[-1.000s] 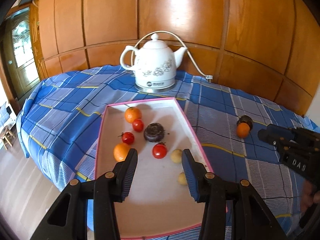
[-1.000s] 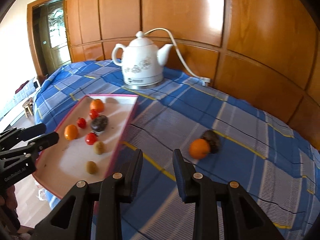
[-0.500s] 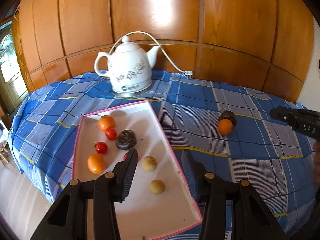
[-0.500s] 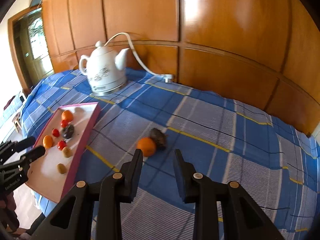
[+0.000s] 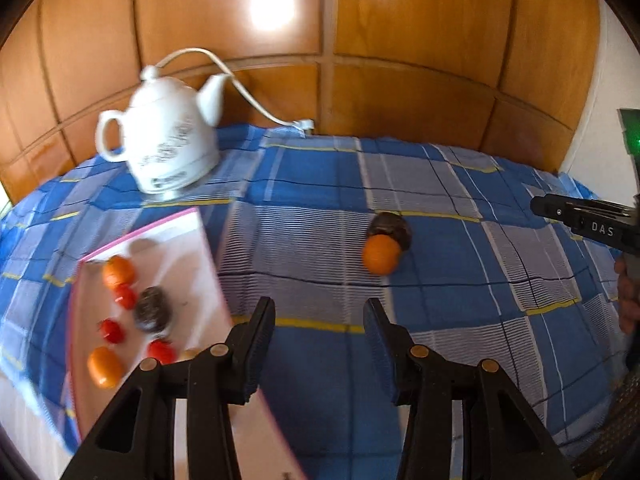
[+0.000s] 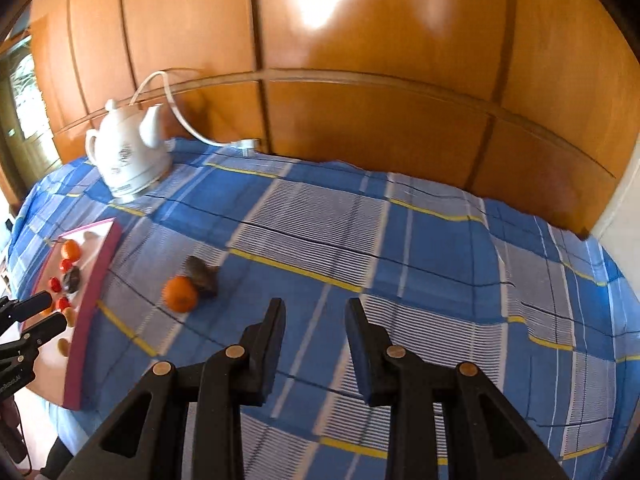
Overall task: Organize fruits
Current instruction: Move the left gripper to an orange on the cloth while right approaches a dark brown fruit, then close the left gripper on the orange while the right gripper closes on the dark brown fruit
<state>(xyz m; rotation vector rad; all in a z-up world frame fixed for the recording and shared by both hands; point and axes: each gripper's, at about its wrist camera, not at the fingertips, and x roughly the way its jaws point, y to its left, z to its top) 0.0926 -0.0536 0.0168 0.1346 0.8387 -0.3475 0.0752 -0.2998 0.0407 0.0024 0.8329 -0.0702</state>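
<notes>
Shift since earlier frame: both wrist views have swung rightward across the cloth; the pink-rimmed white tray (image 5: 208, 248) has slid from centre to the left edge, and the loose pair now sits near mid-frame.
Left gripper (image 5: 318, 344): black fingers spread with a clear gap, nothing between them.
Right gripper (image 6: 316, 336): black fingers parted more narrowly, also empty.
Loose fruit: round orange citrus (image 5: 381, 254) touching a dark wrinkled round fruit (image 5: 390, 229) just behind it, on the blue checked tablecloth (image 5: 460, 300), well apart from the tray.
Bearing: pair lies ahead and slightly right of the left gripper; ahead and well left of the right gripper. Left looks the better lined up.
Long axis: pair runs near to far, citrus nearest.
Count, tray: orange fruits two, small red tomatoes (image 5: 125, 295) three, dark wrinkled fruit one; yellowish fruits partly hidden behind the finger, count uncertain.
Count, cloth: two.
Other: one white ceramic electric kettle (image 5: 168, 148) at the back.
</notes>
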